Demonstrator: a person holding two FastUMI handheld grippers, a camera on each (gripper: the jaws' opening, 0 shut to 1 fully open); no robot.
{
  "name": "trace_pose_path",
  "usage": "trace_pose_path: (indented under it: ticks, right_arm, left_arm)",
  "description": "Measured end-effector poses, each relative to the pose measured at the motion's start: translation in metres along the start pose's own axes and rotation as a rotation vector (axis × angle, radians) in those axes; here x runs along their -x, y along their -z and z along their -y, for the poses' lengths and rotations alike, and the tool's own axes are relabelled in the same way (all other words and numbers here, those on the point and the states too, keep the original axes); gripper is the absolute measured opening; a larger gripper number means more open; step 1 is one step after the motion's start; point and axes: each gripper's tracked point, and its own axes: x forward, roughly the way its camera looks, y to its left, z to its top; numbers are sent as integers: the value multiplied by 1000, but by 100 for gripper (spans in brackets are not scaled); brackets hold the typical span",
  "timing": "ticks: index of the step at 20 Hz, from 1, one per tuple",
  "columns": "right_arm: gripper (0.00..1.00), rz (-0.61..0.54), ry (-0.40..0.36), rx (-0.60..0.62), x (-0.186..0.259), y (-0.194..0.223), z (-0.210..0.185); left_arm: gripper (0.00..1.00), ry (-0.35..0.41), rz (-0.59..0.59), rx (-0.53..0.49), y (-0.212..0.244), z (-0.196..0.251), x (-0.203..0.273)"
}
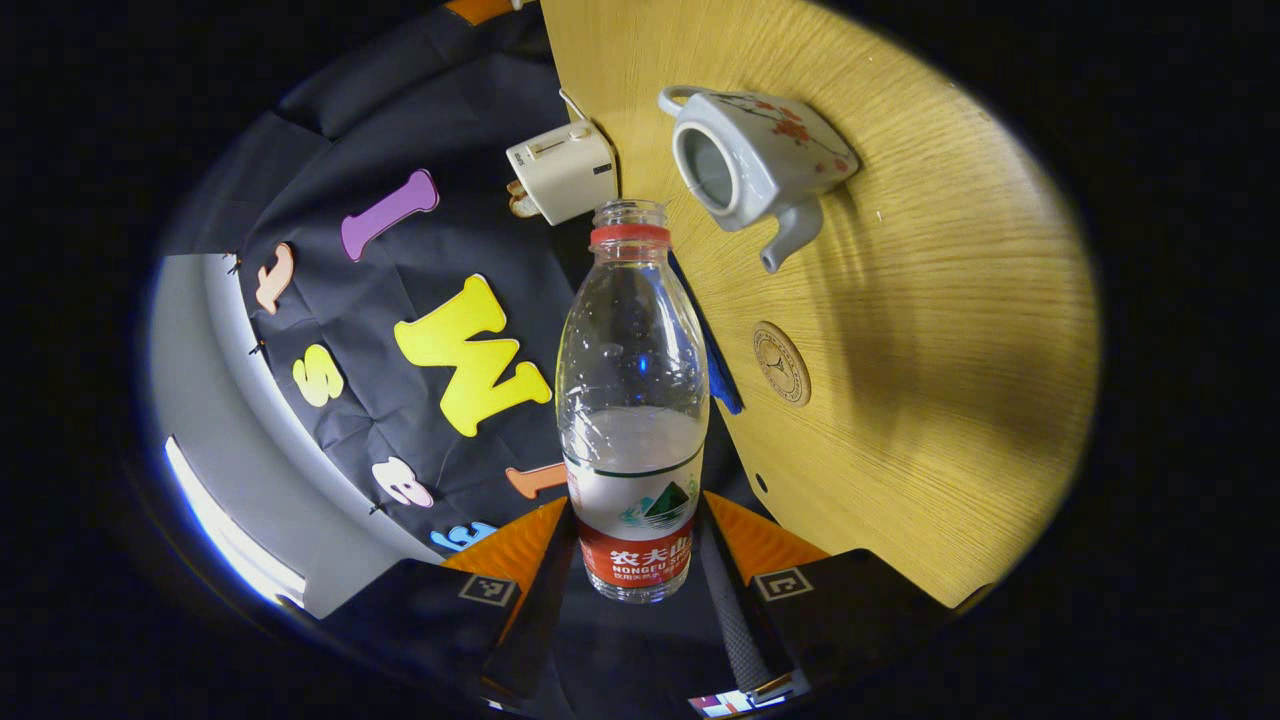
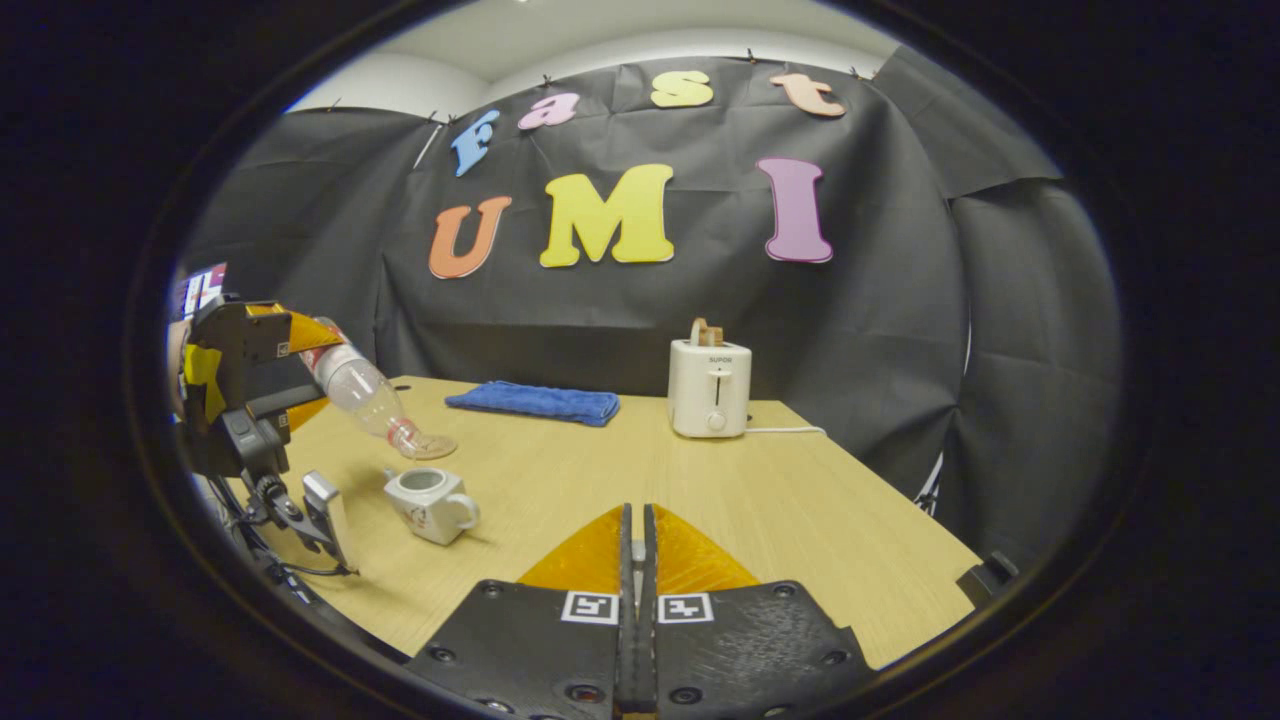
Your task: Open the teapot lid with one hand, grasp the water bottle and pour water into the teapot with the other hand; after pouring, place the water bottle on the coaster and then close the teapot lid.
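- Clear plastic is what your left tool (image 1: 635, 560) pinches: the water bottle (image 1: 632, 400), one finger pressed on each side of the labelled lower part, cap off, partly filled.
- In the left gripper view the counter (image 1: 930, 330) stands on edge along the right side, so your left hand is rolled well over onto its side.
- In the right gripper view your left tool (image 2: 300, 375) sits at the far left, above the counter (image 2: 800, 500), with the water bottle (image 2: 365, 390) slanting down to the right, neck lowest.
- The bottle's open mouth hangs above and a little behind the teapot (image 2: 432, 503), apart from it; whether water is running I cannot tell.
- The teapot (image 1: 755, 160) rests on the counter with its top opening bare, handle on one side and spout on the other. In the left gripper view the spout points toward the coaster (image 1: 781, 362).
- The coaster, a round disc, lies flat on the counter, near the teapot but apart from it.
- Your right tool (image 2: 636, 560) is held low and level over the near part of the counter, well to the right of the teapot. Its fingers are pressed together with only a thin seam between them; whether something small sits in that seam I cannot tell.
- A white toaster (image 2: 710, 390) stands near the far edge of the counter, and a folded blue cloth (image 2: 535, 402) lies to its left.
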Motion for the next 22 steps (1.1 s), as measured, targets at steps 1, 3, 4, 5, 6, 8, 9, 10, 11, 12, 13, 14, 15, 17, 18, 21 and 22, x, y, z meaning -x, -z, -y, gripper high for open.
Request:
trace_pose_path:
  ticks: [1, 3, 4, 5, 6, 8, 9, 10, 11, 12, 13, 14, 15, 17, 18, 21, 22]
  right_arm:
    - [0, 2, 0, 0, 0, 0, 0]
    - [0, 5, 0, -2, 0, -1, 0]
    - [0, 5, 0, -4, 1, 0, 0]
    - [0, 5, -1, -7, 1, 0, 0]
    - [0, 6, -1, -9, 1, -1, 1]
    - [0, 9, 3, -9, 1, -2, 3]
    - [0, 11, 3, -9, 3, -2, 3]
    - [0, 11, 5, -11, 3, -2, 4]
    - [0, 11, 5, -12, 2, -1, 4]
    - [0, 12, 5, -14, 3, -2, 4]
    - [2, 17, 4, -19, 4, -3, 5]
    - [0, 20, 4, -23, 4, -3, 5]
    - [0, 20, 5, -22, 4, -3, 5]
    - [0, 21, 3, -23, 5, -3, 5]
    - [0, 21, 3, -23, 5, -3, 5]
    - [0, 24, 2, -27, 5, -4, 5]
    - [0, 23, 1, -28, 5, -4, 5]
  left_arm:
    - [71, -1, -2, -5, -1, -1, 0]
    - [71, -7, -4, -19, 0, -2, 0]
    - [71, -10, -1, -31, 0, -4, -1]
    - [71, -14, 1, -37, -1, -5, -1]
    - [71, -16, 2, -43, 0, -5, 0]
    - [71, -23, -2, -59, 0, -7, 0]
    - [71, -28, -2, -68, 0, -8, 0]
    - [71, -30, -2, -74, 1, -8, -1]
    - [71, -31, -1, -80, 0, -9, 0]
    - [71, -30, -1, -86, 1, -10, -2]
    - [71, -32, -1, -92, 1, -11, -2]
    - [71, -36, 1, -93, 1, -12, -2]
    - [71, -37, 0, -96, 1, -12, -3]
    - [71, -45, -3, -109, 1, -13, -3]
    - [71, -49, -5, -116, 2, -14, -3]
    - [71, -60, -7, -133, 1, -17, -3]
    - [71, -65, -4, -139, 1, -18, -4]
